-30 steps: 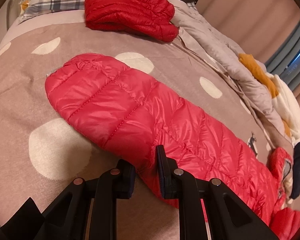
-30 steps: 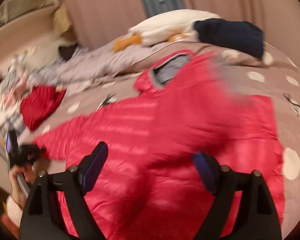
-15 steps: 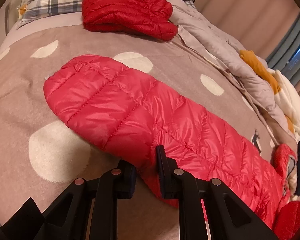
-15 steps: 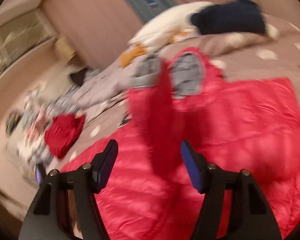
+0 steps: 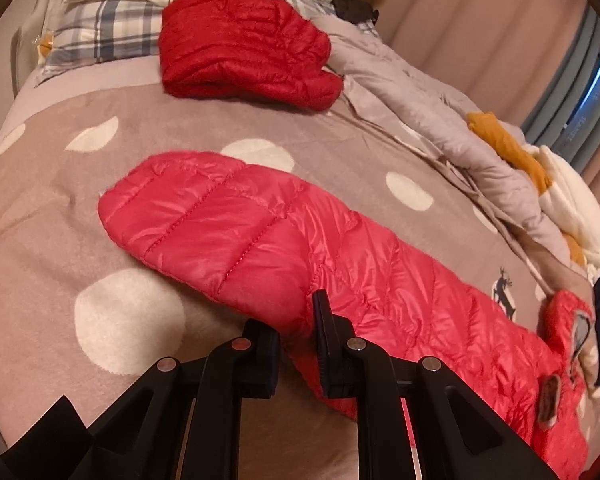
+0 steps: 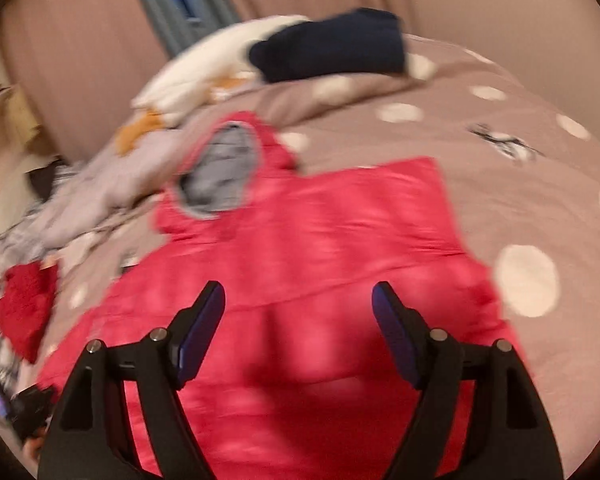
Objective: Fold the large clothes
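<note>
folding is under way on the bright red quilted puffer jacket [image 5: 300,248], which lies spread on the brown bedspread with cream dots [image 5: 52,216]. its sleeve runs out to the far left, its grey-lined collar [image 6: 220,172] lies at the far end of the body in the right wrist view, and its right side panel appears already turned in, though that view is blurred.

left gripper [image 5: 296,344]: fingers nearly closed with a narrow gap, pinching the near edge of the jacket where sleeve meets body. the fabric sits between the pads; grip appears secure.

right gripper [image 6: 298,312]: fingers spread wide, holding nothing, poised above the jacket's middle.

recommended practice for this step, as a judgement: keep the left pinch firm and carry the sleeve across the body in one low arc, so the slippery shell does not slide or balloon. the right gripper would do well to press down near the intended crease line to anchor the body. check that edges align before release.

containers: none seen. a darker red quilted jacket, already folded [image 5: 244,48], rests far off near the plaid pillow [image 5: 96,36]; a crumpled grey quilt [image 5: 440,108] lies along the far right.
</note>
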A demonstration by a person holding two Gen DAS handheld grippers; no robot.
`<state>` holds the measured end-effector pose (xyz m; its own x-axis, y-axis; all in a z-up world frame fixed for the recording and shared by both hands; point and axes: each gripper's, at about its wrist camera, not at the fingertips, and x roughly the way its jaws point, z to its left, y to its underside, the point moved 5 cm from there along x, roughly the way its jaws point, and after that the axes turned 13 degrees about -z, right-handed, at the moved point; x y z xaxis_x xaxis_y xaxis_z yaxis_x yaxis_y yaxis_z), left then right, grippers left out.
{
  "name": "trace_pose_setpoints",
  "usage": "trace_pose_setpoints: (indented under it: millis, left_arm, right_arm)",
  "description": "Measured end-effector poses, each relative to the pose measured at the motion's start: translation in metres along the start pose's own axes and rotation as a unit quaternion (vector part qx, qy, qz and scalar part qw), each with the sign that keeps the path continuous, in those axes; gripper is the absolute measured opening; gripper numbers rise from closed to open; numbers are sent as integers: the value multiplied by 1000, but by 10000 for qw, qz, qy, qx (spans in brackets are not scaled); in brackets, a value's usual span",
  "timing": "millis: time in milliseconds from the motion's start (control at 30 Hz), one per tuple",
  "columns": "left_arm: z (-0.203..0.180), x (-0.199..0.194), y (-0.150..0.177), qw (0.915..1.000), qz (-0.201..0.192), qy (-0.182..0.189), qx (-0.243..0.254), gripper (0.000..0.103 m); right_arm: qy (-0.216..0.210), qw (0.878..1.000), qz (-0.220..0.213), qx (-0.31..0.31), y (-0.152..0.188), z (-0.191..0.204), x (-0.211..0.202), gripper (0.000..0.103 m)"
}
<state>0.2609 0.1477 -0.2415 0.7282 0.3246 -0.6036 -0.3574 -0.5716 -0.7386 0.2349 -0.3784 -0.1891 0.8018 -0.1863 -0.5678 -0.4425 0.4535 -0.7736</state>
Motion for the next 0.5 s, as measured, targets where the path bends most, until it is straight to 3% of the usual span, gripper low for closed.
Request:
trace_pose_setpoints:
  millis: [100,200,267,367,400,433,500]
  left_arm:
    - [-3,-5,-5,9999,-60,98,-69,14]
    - [11,4,-1,9980,257,94,-563,14]
    - [28,16,7,9901,661,205,-1218,14]
    - [52,25,10,9651,1016,639,-2328,18]
    - [59,26,8,9587,1036,743,-2544,24]
    - [61,26,5,9582,1018,790,-2555,34]
    - [61,28,1,9597,998,956,-2446,44]
  right_arm:
    - [148,9993,100,335,-1,-25,9,76]
    - [259,9990,-4,353,-3,-39,11,76]
    - [359,9991,1,228,-2,-42,13,77]
    - [466,9989,44,79,1,-45,21,78]
    - [485,9988,74,19,2,-43,23,78]
    - [518,9986,77,-52,3,-42,25,79]
    - [574,9982,75,-164,5,-40,28,80]
